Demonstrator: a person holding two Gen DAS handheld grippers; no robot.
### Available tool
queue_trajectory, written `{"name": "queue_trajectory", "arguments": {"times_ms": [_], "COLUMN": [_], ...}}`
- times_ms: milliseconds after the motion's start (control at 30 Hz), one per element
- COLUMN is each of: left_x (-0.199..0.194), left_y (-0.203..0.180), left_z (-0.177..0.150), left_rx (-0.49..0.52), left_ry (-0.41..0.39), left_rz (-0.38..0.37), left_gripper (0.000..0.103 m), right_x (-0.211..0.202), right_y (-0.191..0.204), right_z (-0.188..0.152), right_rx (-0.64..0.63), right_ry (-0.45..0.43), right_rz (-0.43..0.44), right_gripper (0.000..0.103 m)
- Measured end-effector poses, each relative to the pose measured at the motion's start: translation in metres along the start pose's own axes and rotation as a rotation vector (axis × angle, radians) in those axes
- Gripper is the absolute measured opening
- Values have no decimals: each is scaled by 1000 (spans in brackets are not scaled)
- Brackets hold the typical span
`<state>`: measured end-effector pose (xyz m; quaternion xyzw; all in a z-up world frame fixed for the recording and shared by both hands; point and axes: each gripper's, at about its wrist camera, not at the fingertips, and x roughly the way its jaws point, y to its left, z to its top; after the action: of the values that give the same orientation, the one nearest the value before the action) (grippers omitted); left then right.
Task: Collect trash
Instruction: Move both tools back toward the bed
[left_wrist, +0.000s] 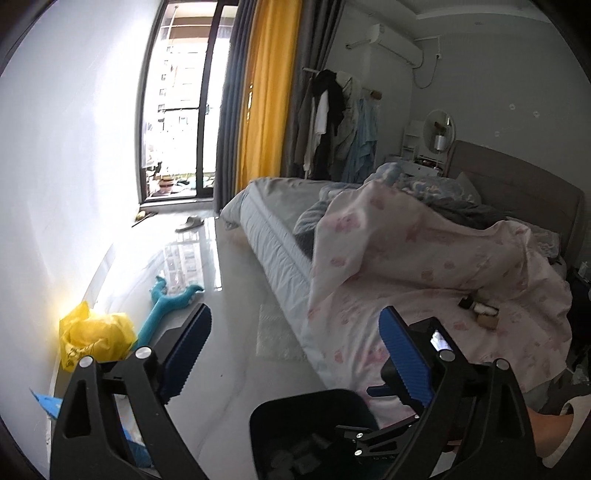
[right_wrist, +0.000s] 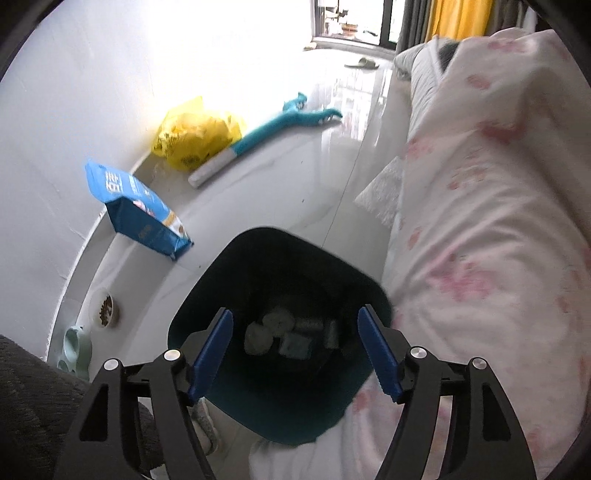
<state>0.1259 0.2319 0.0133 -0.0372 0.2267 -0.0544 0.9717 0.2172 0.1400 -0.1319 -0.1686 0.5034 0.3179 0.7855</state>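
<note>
Bin (right_wrist: 280, 258) dark, rounded-square, crumpled wads (right_wrist: 271, 328) inside; right tongs (right_wrist: 295, 350) apart above; left tongs (left_wrist: 295, 354) apart.

L gripper (left_wrist: 295, 354) & R gripper (right_wrist: 295, 350): jaws wide apart, nothing held.

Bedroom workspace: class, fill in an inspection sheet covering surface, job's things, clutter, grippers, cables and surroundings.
Surface: glossy pale floor, bed alongside.
Job's things: dark bin on the floor beside the bed, crumpled wads and packets inside.
Clutter: yellow bag, blue pouch, teal toy, food bowl, slipper.
Grippers: left gripper and right gripper, both with jaws open and empty; right above the bin.
Cables: nothing seen near the bin.
Surroundings: white wall, balcony door, yellow curtain.
</note>
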Motion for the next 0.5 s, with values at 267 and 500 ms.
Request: {"name": "queue_trajectory", "arguments": {"times_ms": [267, 500], "left_x": [19, 38], "left_y": [-38, -67], "left_z": [10, 12], "left_rx": [39, 65], "left_ry": [1, 16], "left_rz": [-53, -90], "left_gripper": [94, 95], "right_x": [-45, -81], "right_y": [-43, -88], "right_z": [-8, -18], "right_rx": [43, 103], "right_ry": [-131, -224], "right_rz": [-15, -45], "right_gripper": [76, 80]}}
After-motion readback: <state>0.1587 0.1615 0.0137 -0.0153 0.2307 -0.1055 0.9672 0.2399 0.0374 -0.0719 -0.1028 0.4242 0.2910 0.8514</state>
